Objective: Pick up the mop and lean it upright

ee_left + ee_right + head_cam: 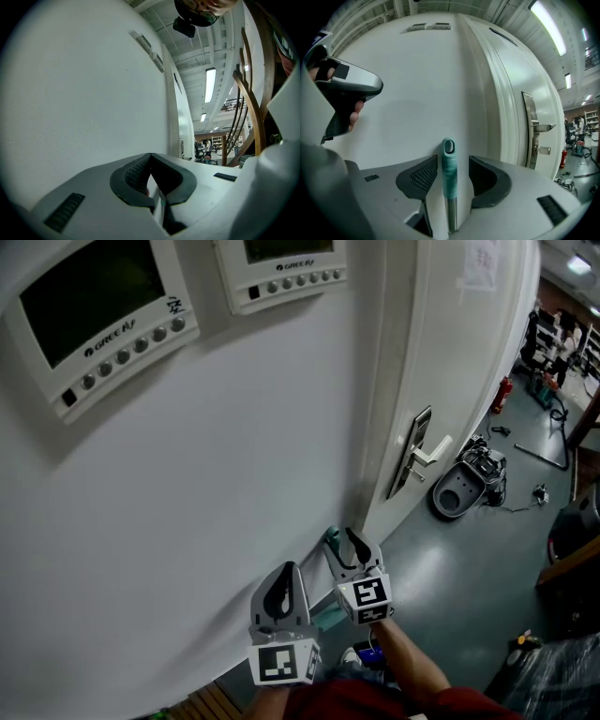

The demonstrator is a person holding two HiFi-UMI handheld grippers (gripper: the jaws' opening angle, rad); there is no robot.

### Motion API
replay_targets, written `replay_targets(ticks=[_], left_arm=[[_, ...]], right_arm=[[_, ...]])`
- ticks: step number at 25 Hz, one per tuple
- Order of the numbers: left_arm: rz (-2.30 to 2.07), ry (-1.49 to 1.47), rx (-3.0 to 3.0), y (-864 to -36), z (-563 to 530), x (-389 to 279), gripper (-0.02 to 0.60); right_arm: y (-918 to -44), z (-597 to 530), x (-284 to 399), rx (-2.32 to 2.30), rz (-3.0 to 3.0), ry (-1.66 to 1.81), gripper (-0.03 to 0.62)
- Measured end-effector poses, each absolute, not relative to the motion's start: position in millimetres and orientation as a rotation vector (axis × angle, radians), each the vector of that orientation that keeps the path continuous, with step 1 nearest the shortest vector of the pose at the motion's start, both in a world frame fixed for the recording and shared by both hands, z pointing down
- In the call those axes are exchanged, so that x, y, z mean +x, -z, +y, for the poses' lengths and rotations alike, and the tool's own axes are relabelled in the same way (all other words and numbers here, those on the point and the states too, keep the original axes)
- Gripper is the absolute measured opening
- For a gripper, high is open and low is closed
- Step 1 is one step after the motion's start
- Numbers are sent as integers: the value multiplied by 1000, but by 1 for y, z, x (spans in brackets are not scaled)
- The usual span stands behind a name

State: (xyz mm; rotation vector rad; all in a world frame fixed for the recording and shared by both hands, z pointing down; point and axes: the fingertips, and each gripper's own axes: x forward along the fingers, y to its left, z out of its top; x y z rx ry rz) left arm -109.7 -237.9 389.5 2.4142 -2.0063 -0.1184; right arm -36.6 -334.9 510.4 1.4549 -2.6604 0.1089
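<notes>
The mop shows only as its handle: a steel tube with a teal grip (449,171) and a hanging loop at the top, standing upright against the white wall (417,93). My right gripper (453,158) stands open around it, with a gap beside the right pad (480,176). In the head view the teal tip (331,539) pokes up by the right gripper (343,540), close to the wall. My left gripper (286,570) is beside it to the left, away from the handle; its jaws (151,156) are shut, tips meeting, holding nothing.
Two wall control panels (103,315) (281,273) hang above. A white door with a metal lever handle (419,456) is just right of the mop. A grey machine (466,486) and cables lie on the floor beyond. A wooden chair (251,98) stands at the left gripper's right.
</notes>
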Motion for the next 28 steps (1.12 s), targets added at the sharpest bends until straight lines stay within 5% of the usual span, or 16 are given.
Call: replay_targets(ticks=[28], left_arm=[[-1997,106,2416,-395,-242,-105,14]], right_arm=[[-466,-259,11,1534,-2676,-106,204]])
